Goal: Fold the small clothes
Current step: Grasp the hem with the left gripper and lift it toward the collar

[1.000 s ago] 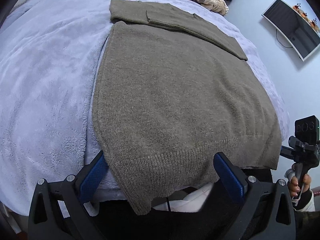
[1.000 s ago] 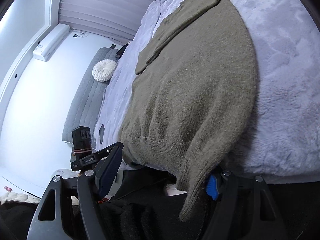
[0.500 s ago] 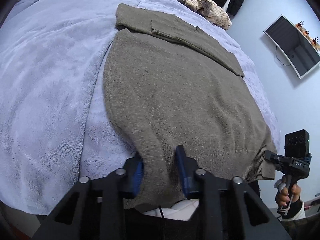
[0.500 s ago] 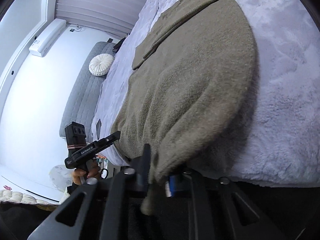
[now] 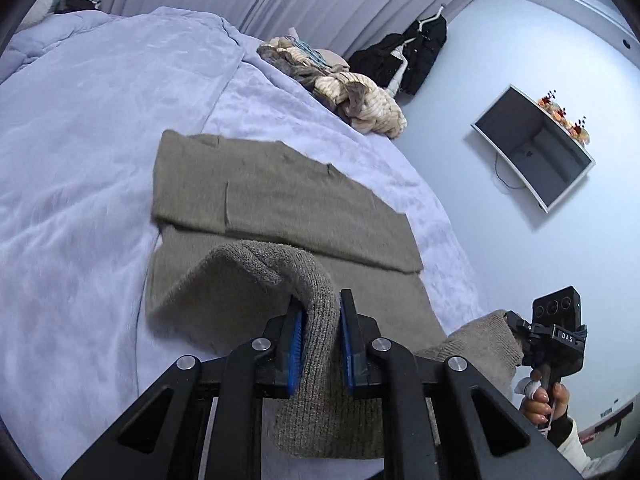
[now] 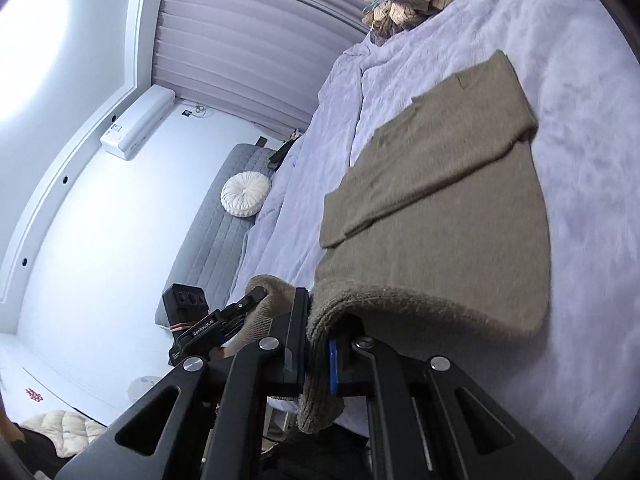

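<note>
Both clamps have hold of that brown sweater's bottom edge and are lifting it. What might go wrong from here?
The left gripper and right gripper each pinch only a narrow bunch of the sweater hem, so the thick knit could slip out during the lift. The stretch of hem between them might sag, giving a crooked fold. The sleeves already folded across the top could shift if the body gets dragged along the fluffy blanket.

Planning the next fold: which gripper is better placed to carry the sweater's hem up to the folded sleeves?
Neither alone: left gripper and right gripper each pinch a hem corner of the olive sweater, so both should carry together.
</note>
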`<state>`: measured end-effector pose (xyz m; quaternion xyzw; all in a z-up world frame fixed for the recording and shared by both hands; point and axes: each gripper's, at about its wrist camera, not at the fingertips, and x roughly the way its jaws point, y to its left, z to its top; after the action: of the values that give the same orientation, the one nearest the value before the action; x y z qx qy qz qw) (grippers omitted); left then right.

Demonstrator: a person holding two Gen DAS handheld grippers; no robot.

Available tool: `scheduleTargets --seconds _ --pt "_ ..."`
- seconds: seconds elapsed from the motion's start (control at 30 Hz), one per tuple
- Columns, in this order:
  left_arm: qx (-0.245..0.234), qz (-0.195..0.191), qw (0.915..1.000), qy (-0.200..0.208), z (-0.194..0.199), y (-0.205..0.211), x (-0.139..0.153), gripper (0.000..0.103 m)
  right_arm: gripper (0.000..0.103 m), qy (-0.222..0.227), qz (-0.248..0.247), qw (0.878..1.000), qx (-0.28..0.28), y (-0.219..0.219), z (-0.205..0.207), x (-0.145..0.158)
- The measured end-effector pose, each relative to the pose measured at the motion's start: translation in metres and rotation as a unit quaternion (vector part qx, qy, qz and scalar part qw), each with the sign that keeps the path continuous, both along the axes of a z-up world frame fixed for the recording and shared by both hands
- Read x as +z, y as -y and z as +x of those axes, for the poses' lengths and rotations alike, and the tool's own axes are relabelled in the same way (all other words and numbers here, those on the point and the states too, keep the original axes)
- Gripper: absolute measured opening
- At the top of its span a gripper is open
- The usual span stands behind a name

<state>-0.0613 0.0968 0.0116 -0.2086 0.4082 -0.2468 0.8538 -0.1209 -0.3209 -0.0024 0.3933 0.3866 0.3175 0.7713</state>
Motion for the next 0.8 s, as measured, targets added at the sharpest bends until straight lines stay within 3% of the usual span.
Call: scheduleTargets --seconds 0.17,0.3,0.43,0.57,0.6,0.63,0.7,0.8 --pt "0.024 0.007 0.9997 0.009 0.065 -0.004 0.011 0.018 0.009 0.013 -0.016 1.000 -0.019 0.004 0.070 0.024" --pt "0.028 0.030 0.9991 0.013 0.124 0.001 0.009 0.018 0.009 0.000 -0.021 0.999 -0.041 0.009 0.134 0.026" --pt "0.038 0.068 0.9970 -0.002 0.175 0.007 -0.014 0.018 0.009 -0.044 -0.026 0.996 -0.068 0.013 0.196 0.001" --pt "0.056 0.126 0.9902 -0.023 0.210 0.013 -0.051 0.019 0.009 -0.103 -0.040 0.990 -0.087 0.017 0.242 -0.046" --pt "0.064 0.140 0.9876 -0.031 0.216 0.013 -0.060 0.029 0.009 -0.113 -0.047 0.989 -0.089 0.017 0.248 -0.056" --pt "0.075 0.150 0.9852 -0.036 0.219 0.012 -0.066 0.055 0.009 -0.125 -0.054 0.986 -0.092 0.017 0.254 -0.067" --pt "0.109 0.168 0.9793 -0.026 0.220 0.006 -0.069 0.082 0.009 -0.140 -0.050 0.984 -0.098 0.017 0.259 -0.079" --pt "0.111 0.153 0.9819 -0.011 0.220 -0.005 -0.064 0.082 0.013 -0.144 -0.031 0.983 -0.113 0.025 0.263 -0.086"
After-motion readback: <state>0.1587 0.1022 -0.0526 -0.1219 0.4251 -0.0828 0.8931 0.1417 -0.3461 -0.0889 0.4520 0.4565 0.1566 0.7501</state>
